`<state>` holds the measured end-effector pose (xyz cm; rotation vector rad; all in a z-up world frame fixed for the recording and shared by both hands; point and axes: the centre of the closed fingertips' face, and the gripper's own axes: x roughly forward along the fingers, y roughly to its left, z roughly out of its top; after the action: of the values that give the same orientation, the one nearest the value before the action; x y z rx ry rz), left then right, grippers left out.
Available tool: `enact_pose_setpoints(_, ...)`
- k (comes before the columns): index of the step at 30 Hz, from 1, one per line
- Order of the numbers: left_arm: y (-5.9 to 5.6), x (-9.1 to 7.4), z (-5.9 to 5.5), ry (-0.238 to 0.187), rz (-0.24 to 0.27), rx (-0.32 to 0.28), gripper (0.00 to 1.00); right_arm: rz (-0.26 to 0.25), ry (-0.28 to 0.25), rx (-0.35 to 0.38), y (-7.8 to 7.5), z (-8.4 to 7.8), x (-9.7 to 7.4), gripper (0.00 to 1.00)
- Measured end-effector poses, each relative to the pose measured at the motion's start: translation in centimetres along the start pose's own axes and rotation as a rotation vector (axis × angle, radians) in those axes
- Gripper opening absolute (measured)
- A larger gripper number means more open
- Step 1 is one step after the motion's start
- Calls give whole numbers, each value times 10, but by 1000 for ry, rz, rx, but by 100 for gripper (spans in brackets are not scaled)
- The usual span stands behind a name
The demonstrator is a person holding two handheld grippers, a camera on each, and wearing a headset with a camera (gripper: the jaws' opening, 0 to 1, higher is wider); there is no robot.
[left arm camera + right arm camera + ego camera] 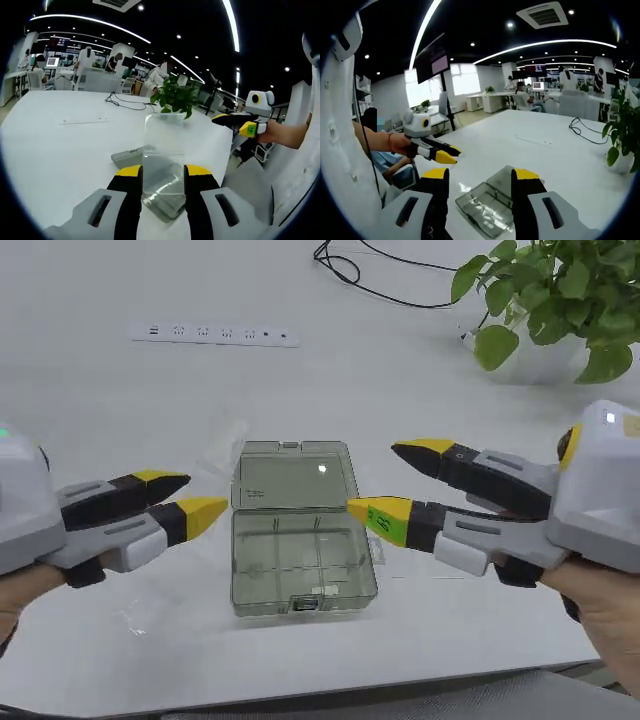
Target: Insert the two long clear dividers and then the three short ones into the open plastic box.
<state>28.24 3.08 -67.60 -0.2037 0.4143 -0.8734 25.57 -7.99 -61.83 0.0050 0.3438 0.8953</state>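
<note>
One clear divider (164,135) sits clamped in the left gripper (164,171), beside the open plastic box (296,480). Right gripper (378,478): jaws apart, empty. Partition lines show inside the box, but the seated count is unclear. Judged unfinished.

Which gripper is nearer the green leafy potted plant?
Right. The right gripper is right of the smoky clear plastic box, toward the green leafy potted plant; the left gripper, with a clear divider between its jaws, is across the box, farther away.
</note>
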Motion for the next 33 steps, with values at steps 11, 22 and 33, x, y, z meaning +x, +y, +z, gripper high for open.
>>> enact_pose_setpoints(11, -19, 4, 12, -42, -45, 61, 31, -27, -35, 67, 6, 10, 11, 38)
enact_pose_setpoints(22, -32, 11, 17, -40, -72, 98, 31, -31, -12, 163, 15, 4, 31, 27)
enact_pose_setpoints(33, -39, 15, 20, -40, -88, 114, 31, -19, 11, 255, 22, -2, 47, 21)
